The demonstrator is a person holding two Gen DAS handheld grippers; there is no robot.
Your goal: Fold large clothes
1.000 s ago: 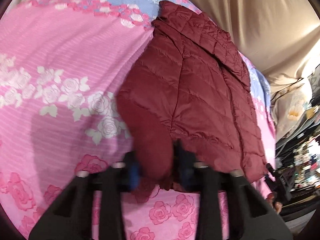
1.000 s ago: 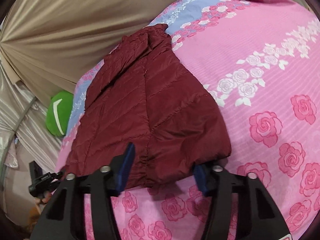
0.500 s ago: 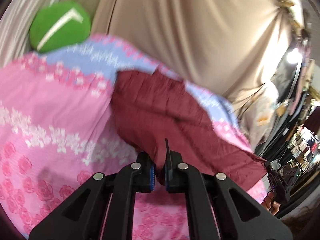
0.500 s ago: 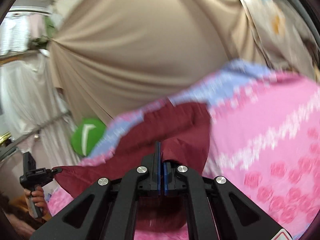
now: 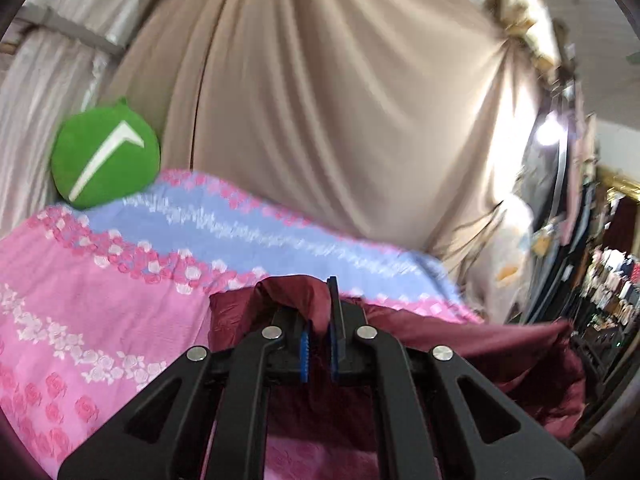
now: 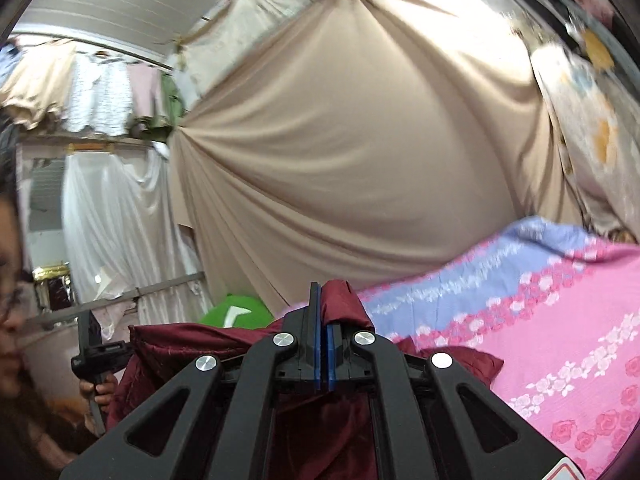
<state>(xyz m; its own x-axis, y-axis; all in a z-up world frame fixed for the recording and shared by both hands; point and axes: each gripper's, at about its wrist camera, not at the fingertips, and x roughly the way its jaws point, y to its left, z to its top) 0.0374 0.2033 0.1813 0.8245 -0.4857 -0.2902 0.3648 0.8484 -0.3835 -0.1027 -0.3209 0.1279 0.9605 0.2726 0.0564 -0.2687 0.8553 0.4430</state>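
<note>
Left gripper, left wrist view: jaws drawn narrow, a fold of the maroon jacket pinched between the blue pads. Cloth bunches up over the fingertips and rises a little above them. Rest of the jacket hangs below and spreads to the right of the tool, one edge stretched taut toward the right side of the frame. More of it drapes down under the gripper body. Behind and to the left lies the bedspread, pink with roses, with a blue band along its far edge. Green cushion sits at the far left corner of the bed, against the curtains. Beige drape fills the background. View is motion-blurred on the right.

Right gripper, right wrist view: jaws almost closed, pads nearly meeting, with a thin edge of jacket clamped between them. A maroon peak stands just right of the fingertips. From the tool the jacket runs left as a raised, stretched edge; more hangs straight down beneath the gripper. A small corner of it rests on the bedspread just right of the tool. Green cushion peeks over the jacket's top edge. At far left, a hand grips a black handle beside the jacket's left end; part of a face at the frame edge. Beige drape behind, laundry on a line at upper left.
</note>
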